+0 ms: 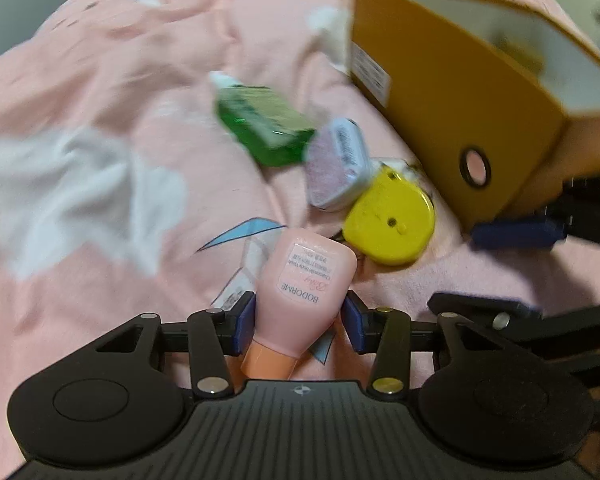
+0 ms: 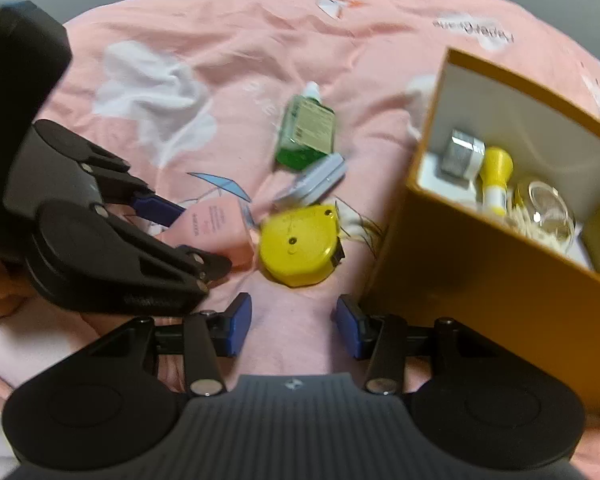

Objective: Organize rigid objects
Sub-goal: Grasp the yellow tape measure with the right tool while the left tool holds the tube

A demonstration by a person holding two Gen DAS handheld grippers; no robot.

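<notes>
A pink bottle (image 1: 308, 276) with an orange cap lies on the pink bedcover, cap toward me. My left gripper (image 1: 298, 320) has a blue pad against each side of it. The right wrist view shows the same bottle (image 2: 216, 220) between the left gripper's (image 2: 196, 236) fingers. Just beyond lie a yellow tape measure (image 1: 388, 224) (image 2: 296, 246), a small grey tin (image 1: 336, 164) (image 2: 312, 182) and a green bottle (image 1: 264, 128) (image 2: 306, 132). My right gripper (image 2: 294, 328) stands open over bare cover, between the tape measure and the orange box (image 2: 480, 248).
The orange box (image 1: 440, 100) stands open-topped at the right, holding a silver-lidded jar (image 2: 462, 154), a yellow tube (image 2: 496, 176), a clear glass (image 2: 550, 208) and other things. The right gripper (image 1: 500, 272) lies close to its corner. Rumpled pink bedcover (image 2: 188, 52) spreads left and beyond.
</notes>
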